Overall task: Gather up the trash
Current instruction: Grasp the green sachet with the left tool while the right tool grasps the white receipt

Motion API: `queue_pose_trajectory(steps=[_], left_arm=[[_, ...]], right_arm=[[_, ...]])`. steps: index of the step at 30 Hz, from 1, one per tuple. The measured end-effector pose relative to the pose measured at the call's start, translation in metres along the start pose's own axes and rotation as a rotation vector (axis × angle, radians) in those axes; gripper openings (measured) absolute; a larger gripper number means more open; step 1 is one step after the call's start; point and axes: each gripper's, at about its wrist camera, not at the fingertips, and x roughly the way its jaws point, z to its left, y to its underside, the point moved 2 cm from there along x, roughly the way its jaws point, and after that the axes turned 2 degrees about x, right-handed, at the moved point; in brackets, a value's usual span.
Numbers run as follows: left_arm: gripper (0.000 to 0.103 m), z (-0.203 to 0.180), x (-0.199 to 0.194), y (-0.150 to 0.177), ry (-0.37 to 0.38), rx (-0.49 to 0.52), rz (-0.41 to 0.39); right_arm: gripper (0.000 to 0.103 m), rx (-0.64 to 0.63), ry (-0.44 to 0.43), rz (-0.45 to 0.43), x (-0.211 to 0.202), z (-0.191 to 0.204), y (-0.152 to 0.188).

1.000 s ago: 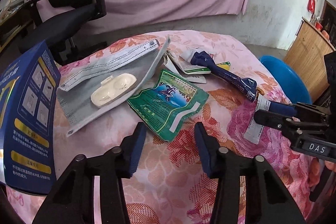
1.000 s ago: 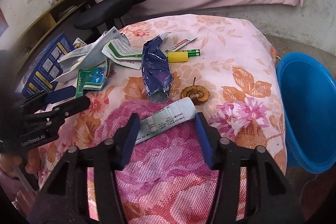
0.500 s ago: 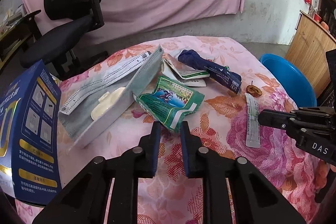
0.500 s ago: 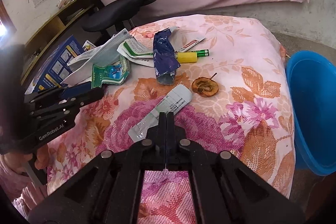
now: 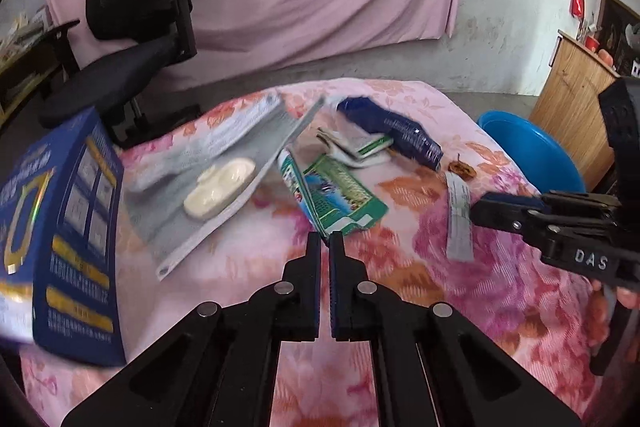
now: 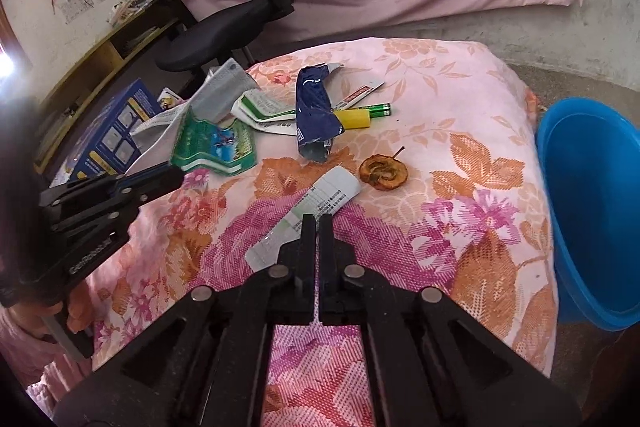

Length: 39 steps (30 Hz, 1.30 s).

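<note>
Item: trash on a floral tabletop (image 6: 440, 87), mid-pickup. Left tool (image 5: 325, 239): jaws just drawn together, pinching the near corner of the green packet (image 5: 340, 195), which tips up off the cloth. Right tool (image 6: 316, 223): closed on the near end of the white strip (image 6: 320, 199), which lies flat. Both grips take an edge nearest the tool, probably because flat litter offers no other hold. Destination, by judgement: blue basin (image 6: 592, 207), beside the tabletop on the right, partly cut off by the frame. Not yet collected: blue wrapper (image 6: 316, 107), dried fruit slice (image 6: 383, 173), yellow-and-green stick (image 6: 362, 115), folded papers beneath the wrapper, grey pouch (image 5: 192, 195), blue box (image 5: 72, 227). Contact points are hidden behind the fingers; the left view is blurred, print unreadable.
</note>
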Motion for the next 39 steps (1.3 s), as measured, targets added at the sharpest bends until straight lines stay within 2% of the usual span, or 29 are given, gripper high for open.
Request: queue_pose_trajectory(steps=[2, 4, 7, 9, 12, 16, 18, 21, 24, 26, 28, 34, 39], left_arm=[[0.001, 0.004, -0.004, 0.010, 0.027, -0.022, 0.019], [0.001, 0.007, -0.007, 0.016, 0.052, -0.040, 0.029], [0.003, 0.015, -0.008, 0.024, 0.121, -0.097, 0.059], [0.003, 0.017, -0.009, 0.025, 0.135, -0.110, 0.069], [0.007, 0.015, -0.011, 0.024, 0.134, -0.097, 0.066], [0.037, 0.018, -0.019, 0.023, 0.183, -0.148, 0.042], [0.038, 0.021, -0.022, 0.026, 0.196, -0.172, 0.024], [0.038, 0.029, -0.017, 0.022, 0.191, -0.234, 0.027], [0.035, 0.037, -0.010, 0.015, 0.201, -0.304, 0.037], [0.011, 0.039, -0.006, 0.012, 0.199, -0.327, 0.047], [0.004, 0.039, -0.004, 0.011, 0.207, -0.343, 0.072], [0.000, 0.032, -0.016, 0.012, 0.187, -0.323, 0.027], [0.000, 0.009, -0.042, 0.005, 0.084, -0.204, -0.103]], right_arm=[[0.044, 0.005, -0.009, -0.002, 0.000, 0.002, 0.000], [0.060, 0.011, -0.008, -0.002, 0.001, 0.004, 0.000], [0.068, 0.011, -0.006, 0.006, 0.006, 0.007, -0.003], [0.072, 0.004, 0.005, 0.021, 0.012, 0.009, -0.004], [0.072, -0.021, 0.041, 0.045, 0.022, 0.012, -0.007], [0.072, -0.085, 0.086, 0.058, 0.031, 0.018, -0.010], [0.070, -0.119, 0.112, 0.062, 0.032, 0.021, -0.009], [0.059, -0.152, 0.131, 0.058, 0.030, 0.023, -0.007], [0.053, -0.143, 0.114, 0.050, 0.027, 0.019, -0.006], [0.051, -0.127, 0.099, 0.043, 0.024, 0.017, -0.006], [0.049, -0.122, 0.089, 0.039, 0.024, 0.016, -0.006], [0.048, -0.137, 0.068, 0.011, 0.015, 0.020, -0.004], [0.047, -0.135, 0.054, -0.047, 0.001, 0.019, -0.004]])
